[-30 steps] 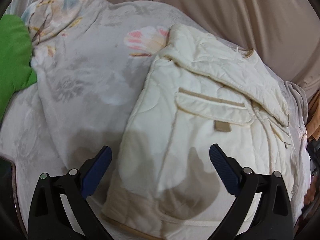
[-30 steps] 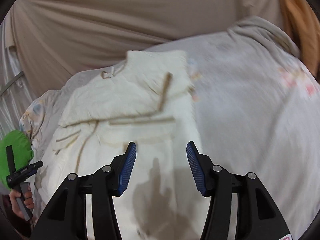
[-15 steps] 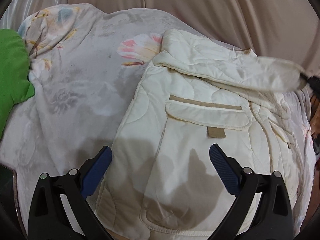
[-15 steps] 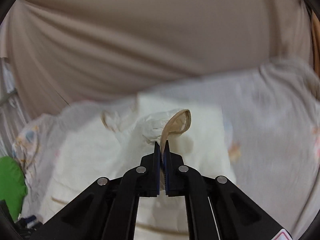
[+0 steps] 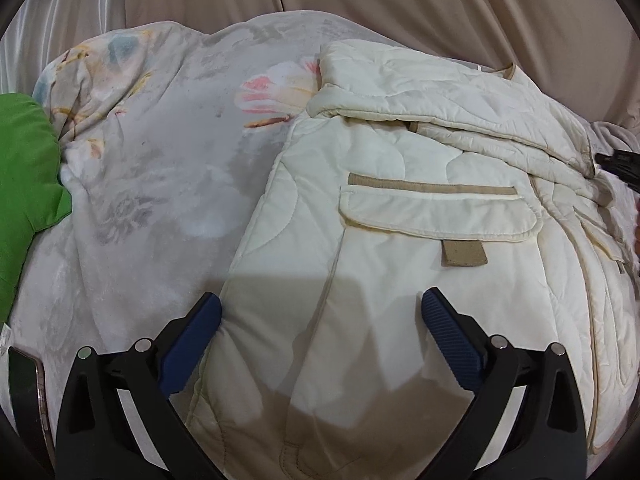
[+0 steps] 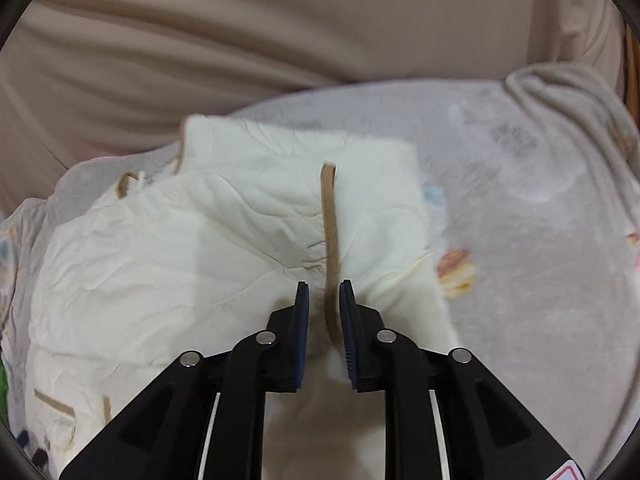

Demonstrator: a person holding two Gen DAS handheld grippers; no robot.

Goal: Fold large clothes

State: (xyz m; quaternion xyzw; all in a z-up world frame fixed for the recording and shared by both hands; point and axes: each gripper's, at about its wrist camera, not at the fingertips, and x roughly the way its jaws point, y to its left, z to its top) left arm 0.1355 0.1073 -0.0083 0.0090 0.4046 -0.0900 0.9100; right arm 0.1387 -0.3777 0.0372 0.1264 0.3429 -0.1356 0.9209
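A cream quilted jacket (image 5: 400, 272) with tan trim and a flap pocket (image 5: 436, 216) lies on a floral blanket (image 5: 160, 168); one sleeve (image 5: 448, 104) lies folded across its top. My left gripper (image 5: 320, 320) is open and empty, hovering over the jacket's lower part. In the right wrist view the jacket (image 6: 160, 264) fills the left and middle. My right gripper (image 6: 323, 292) has its jaws slightly apart around the sleeve's tan cuff edge (image 6: 330, 232); the cuff runs between the pads, and I cannot tell whether they still pinch it. The right gripper's tip (image 5: 618, 160) shows at the left view's right edge.
A green cushion (image 5: 24, 184) lies at the left of the bed. A phone-like dark object (image 5: 24, 392) sits at the lower left. Beige curtain (image 6: 280, 32) hangs behind the bed. Bare blanket (image 6: 540, 220) lies right of the jacket.
The right gripper closed on the sleeve cuff, carried it across the jacket, and its jaws have now parted slightly. The left gripper moved a little closer over the jacket and stayed open.
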